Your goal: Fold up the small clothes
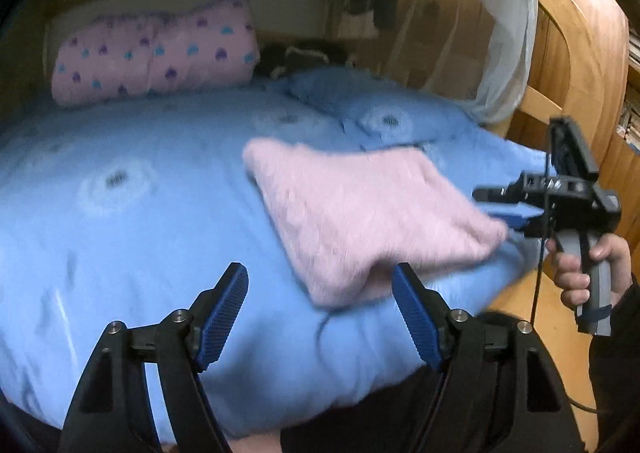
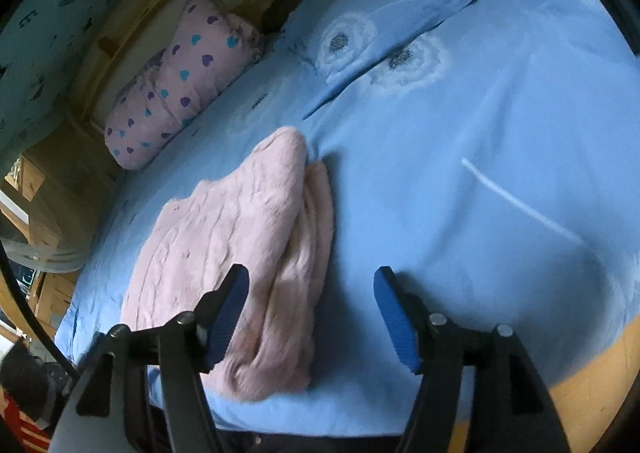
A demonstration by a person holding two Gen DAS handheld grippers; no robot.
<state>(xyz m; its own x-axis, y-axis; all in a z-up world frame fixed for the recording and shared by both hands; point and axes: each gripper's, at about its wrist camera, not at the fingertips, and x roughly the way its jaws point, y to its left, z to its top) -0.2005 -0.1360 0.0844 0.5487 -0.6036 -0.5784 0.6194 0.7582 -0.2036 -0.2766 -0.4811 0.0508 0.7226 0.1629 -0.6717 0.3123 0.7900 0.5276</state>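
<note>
A fuzzy pink knitted garment [image 1: 360, 213] lies folded flat on the blue bed cover [image 1: 140, 221]. In the right wrist view the garment [image 2: 224, 253] shows layered folds along its right edge. My left gripper [image 1: 320, 293] is open and empty, just short of the garment's near corner. My right gripper [image 2: 312, 293] is open and empty, with its left finger over the garment's near end. In the left wrist view the right gripper [image 1: 504, 209] sits at the garment's right corner, held by a hand [image 1: 580, 273].
A pink pillow with hearts [image 1: 156, 53] lies at the head of the bed. A blue pillow [image 1: 372, 109] lies beside it. A wooden bed frame and wardrobe [image 1: 572, 65] stand to the right. A white streak [image 2: 520, 205] crosses the blue cover [image 2: 460, 173].
</note>
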